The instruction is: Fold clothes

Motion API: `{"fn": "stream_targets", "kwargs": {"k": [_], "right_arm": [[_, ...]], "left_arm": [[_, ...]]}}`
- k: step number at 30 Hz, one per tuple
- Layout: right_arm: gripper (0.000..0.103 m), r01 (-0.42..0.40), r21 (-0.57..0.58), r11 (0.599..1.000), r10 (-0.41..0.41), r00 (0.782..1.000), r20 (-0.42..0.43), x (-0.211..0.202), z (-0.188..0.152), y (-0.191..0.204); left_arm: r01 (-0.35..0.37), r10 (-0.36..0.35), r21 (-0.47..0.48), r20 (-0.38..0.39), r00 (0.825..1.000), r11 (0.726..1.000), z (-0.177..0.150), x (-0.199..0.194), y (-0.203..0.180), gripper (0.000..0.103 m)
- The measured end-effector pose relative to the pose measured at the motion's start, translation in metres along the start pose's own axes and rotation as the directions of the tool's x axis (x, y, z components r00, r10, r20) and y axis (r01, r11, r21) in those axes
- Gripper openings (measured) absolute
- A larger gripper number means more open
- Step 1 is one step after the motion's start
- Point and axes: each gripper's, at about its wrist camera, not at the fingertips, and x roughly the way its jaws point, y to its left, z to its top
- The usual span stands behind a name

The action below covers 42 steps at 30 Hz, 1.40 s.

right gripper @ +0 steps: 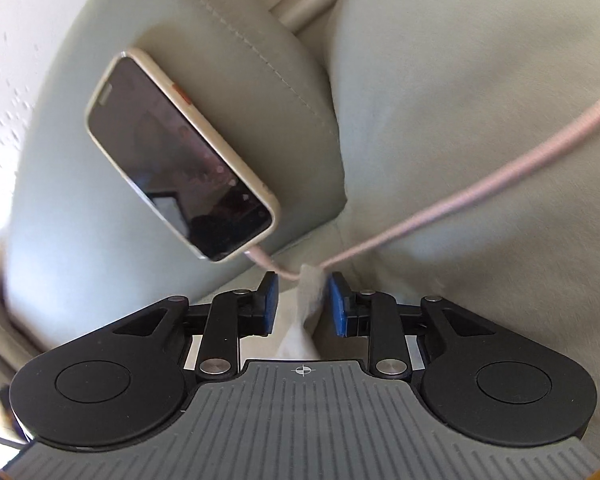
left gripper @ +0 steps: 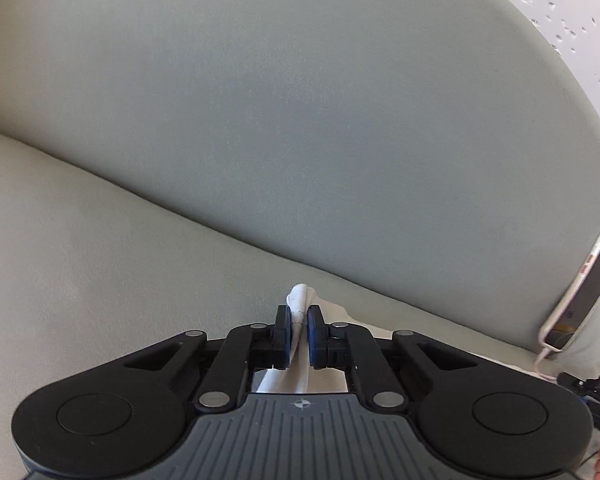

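Observation:
A white garment [left gripper: 298,298] lies on a pale grey-green sofa. In the left wrist view a bunched, stitched edge of it stands up between the blue pads, and my left gripper [left gripper: 299,320] is shut on that fold. In the right wrist view another raised tuft of the white garment [right gripper: 310,292] sits between the fingers of my right gripper [right gripper: 303,304]. Those jaws stand apart, with a gap on each side of the cloth, so the pads do not press it. Most of the garment is hidden under both grippers.
A phone [right gripper: 180,156] in a cream case leans against the sofa's back cushion [right gripper: 228,40], seen also as the phone [left gripper: 584,292] at the right edge. Its pink cable [right gripper: 460,196] runs across just past the right fingertips. The seat [left gripper: 80,260] stretches to the left.

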Motion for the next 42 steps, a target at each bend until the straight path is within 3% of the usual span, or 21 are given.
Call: {"fn": "stream_targets", "kwargs": {"k": [2, 5, 7, 9, 11, 12, 14, 16, 20, 21, 22, 25, 28, 33, 35, 36, 39, 42], "right_arm": [[0.009, 0.067, -0.045, 0.997, -0.066, 0.998, 0.010, 0.005, -0.001, 0.009], [0.006, 0.123, -0.159, 0.980, -0.113, 0.991, 0.070, -0.009, -0.010, 0.029], [0.004, 0.125, -0.263, 0.957, -0.089, 0.985, 0.144, -0.027, -0.019, 0.042], [0.004, 0.160, -0.354, 0.921, -0.075, 0.967, 0.243, -0.039, -0.026, 0.052], [0.000, 0.258, -0.393, 0.883, -0.123, 0.934, 0.336, -0.036, -0.027, 0.056], [0.000, 0.268, -0.375, 0.888, -0.139, 0.931, 0.338, -0.028, -0.021, 0.052], [0.000, 0.231, -0.285, 0.930, -0.150, 0.948, 0.282, -0.012, -0.008, 0.036], [0.000, 0.208, -0.239, 0.948, -0.149, 0.958, 0.245, -0.005, -0.007, 0.029], [0.006, 0.106, -0.256, 0.961, -0.072, 0.988, 0.138, -0.008, -0.019, 0.033], [0.012, 0.066, -0.261, 0.963, -0.042, 0.994, 0.098, -0.009, -0.021, 0.035], [0.018, 0.032, -0.270, 0.962, -0.015, 0.998, 0.065, -0.008, -0.023, 0.038], [0.022, -0.017, -0.292, 0.956, 0.024, 0.999, 0.021, 0.001, -0.022, 0.047], [0.024, -0.047, -0.224, 0.973, 0.036, 0.998, -0.053, 0.022, -0.015, 0.047], [0.024, -0.030, -0.292, 0.956, 0.026, 1.000, -0.017, 0.038, -0.019, 0.055], [0.013, -0.005, -0.348, 0.937, 0.008, 1.000, 0.007, 0.035, -0.025, 0.060], [0.003, -0.001, -0.375, 0.927, 0.008, 1.000, 0.018, 0.031, -0.028, 0.062], [0.002, 0.068, -0.416, 0.907, -0.011, 0.990, 0.138, 0.007, -0.036, 0.064], [0.002, 0.153, -0.421, 0.894, -0.039, 0.963, 0.268, -0.014, -0.041, 0.063]], "left_arm": [[-0.007, 0.006, 0.025, 0.055, 0.998, 1.000, -0.003, -0.016, 0.001, 0.005], [0.008, -0.019, 0.079, 0.142, 0.990, 0.997, -0.006, -0.044, 0.006, 0.005], [-0.032, 0.007, 0.123, 0.193, 0.981, 0.992, -0.006, -0.054, 0.008, 0.005], [-0.096, 0.072, 0.113, 0.204, 0.976, 0.989, -0.004, -0.049, 0.013, 0.005], [-0.130, 0.117, 0.066, 0.175, 0.978, 0.989, -0.004, -0.037, 0.021, 0.005], [-0.143, 0.133, 0.054, 0.151, 0.980, 0.988, -0.006, -0.029, 0.023, 0.005], [-0.182, 0.169, 0.096, 0.127, 0.977, 0.979, -0.013, -0.018, 0.019, 0.006], [-0.209, 0.190, 0.149, 0.134, 0.973, 0.967, -0.020, -0.014, 0.013, 0.006], [-0.199, 0.184, 0.122, 0.127, 0.975, 0.972, -0.014, -0.015, 0.016, 0.006], [-0.195, 0.181, 0.111, 0.123, 0.976, 0.974, -0.010, -0.017, 0.017, 0.006], [-0.191, 0.179, 0.101, 0.120, 0.977, 0.976, -0.007, -0.019, 0.017, 0.006], [-0.189, 0.178, 0.089, 0.115, 0.977, 0.978, -0.004, -0.020, 0.019, 0.007], [-0.180, 0.171, 0.081, 0.112, 0.979, 0.980, 0.002, -0.002, 0.011, 0.008], [-0.172, 0.164, 0.073, 0.109, 0.980, 0.982, 0.002, 0.004, 0.007, 0.008], [-0.173, 0.162, 0.096, 0.109, 0.981, 0.980, -0.001, 0.000, 0.003, 0.007], [-0.166, 0.153, 0.110, 0.116, 0.981, 0.980, -0.003, -0.001, 0.002, 0.007], [-0.128, 0.107, 0.136, 0.147, 0.983, 0.982, 0.004, -0.002, 0.005, 0.006], [-0.163, 0.136, 0.170, 0.160, 0.978, 0.972, 0.006, 0.004, -0.003, 0.007]]}}
